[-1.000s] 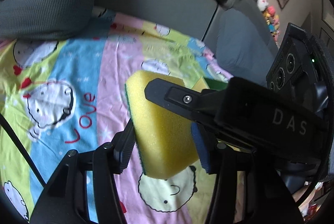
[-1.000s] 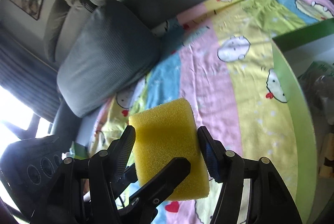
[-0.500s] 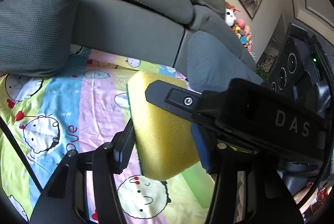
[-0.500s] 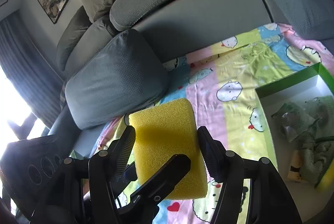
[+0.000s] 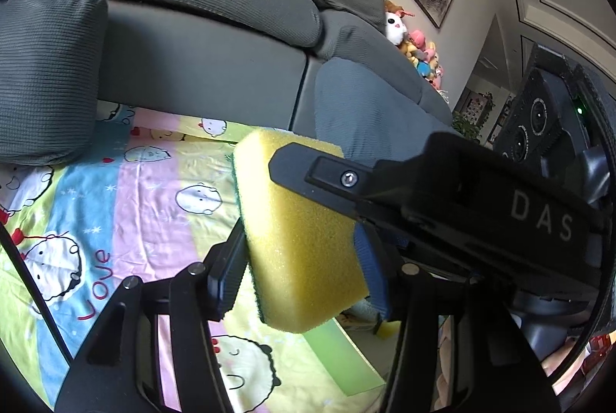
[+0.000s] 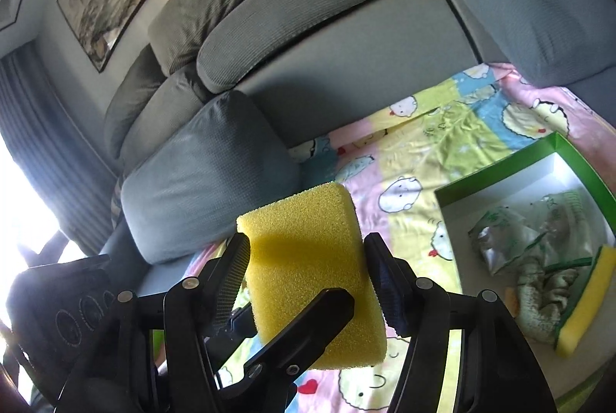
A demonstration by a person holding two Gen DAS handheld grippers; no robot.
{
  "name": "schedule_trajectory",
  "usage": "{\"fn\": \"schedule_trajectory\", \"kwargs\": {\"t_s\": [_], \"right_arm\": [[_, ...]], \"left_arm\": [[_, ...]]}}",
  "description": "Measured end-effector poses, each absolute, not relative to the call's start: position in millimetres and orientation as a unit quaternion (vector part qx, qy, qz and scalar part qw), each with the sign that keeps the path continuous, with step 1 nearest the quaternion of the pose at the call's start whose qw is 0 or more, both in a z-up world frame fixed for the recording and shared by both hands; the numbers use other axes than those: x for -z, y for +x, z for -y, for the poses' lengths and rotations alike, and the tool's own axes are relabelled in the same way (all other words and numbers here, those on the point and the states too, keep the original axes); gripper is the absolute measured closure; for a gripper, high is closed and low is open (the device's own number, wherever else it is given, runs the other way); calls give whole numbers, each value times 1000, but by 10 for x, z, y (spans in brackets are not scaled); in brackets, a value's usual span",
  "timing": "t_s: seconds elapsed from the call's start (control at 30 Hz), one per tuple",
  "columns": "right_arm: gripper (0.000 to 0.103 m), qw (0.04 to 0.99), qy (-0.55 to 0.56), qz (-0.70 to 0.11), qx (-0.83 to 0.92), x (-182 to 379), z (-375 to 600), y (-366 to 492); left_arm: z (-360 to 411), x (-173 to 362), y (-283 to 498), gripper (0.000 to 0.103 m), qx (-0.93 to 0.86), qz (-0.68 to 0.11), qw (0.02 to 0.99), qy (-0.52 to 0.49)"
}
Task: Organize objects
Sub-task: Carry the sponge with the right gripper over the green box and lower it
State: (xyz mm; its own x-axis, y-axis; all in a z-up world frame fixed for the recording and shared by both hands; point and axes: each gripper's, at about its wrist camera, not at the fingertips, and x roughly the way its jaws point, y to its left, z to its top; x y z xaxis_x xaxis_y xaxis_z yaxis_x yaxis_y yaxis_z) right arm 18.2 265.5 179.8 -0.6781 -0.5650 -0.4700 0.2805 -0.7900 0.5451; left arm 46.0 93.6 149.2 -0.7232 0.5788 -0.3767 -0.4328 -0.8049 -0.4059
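A yellow sponge with a green scrub side [image 5: 304, 243] is held in the air above the cartoon blanket [image 5: 146, 189]. My left gripper [image 5: 304, 270] is shut on its sides. My right gripper [image 6: 306, 282] is also shut on the same sponge [image 6: 312, 274]. Each view shows the other gripper's finger lying across the sponge face. A green box with a white inside [image 6: 512, 182] lies on the blanket at the right of the right wrist view.
The box holds plastic bags [image 6: 500, 239], a grey-green cloth [image 6: 535, 293] and another yellow sponge [image 6: 589, 297]. A grey sofa back [image 5: 200, 66] and grey cushions [image 5: 42, 74] ring the blanket. Plush toys [image 5: 415, 47] sit on the far sofa end.
Both grippers have risen and tilted up with the sponge still held between them. The sofa back and the green box have come into view.
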Motion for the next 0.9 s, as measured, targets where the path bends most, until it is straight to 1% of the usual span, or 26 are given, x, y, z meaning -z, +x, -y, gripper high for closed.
{"fn": "schedule_trajectory", "kwargs": {"t_s": [0.5, 0.9], "right_arm": [[38, 193, 318, 281, 885, -1655, -3344, 139], [38, 147, 322, 304, 884, -1563, -3659, 161]], "left_arm": [[-1583, -1431, 313, 51, -904, 95, 318, -268], [-1879, -1344, 228, 51, -885, 90, 345, -299]]}}
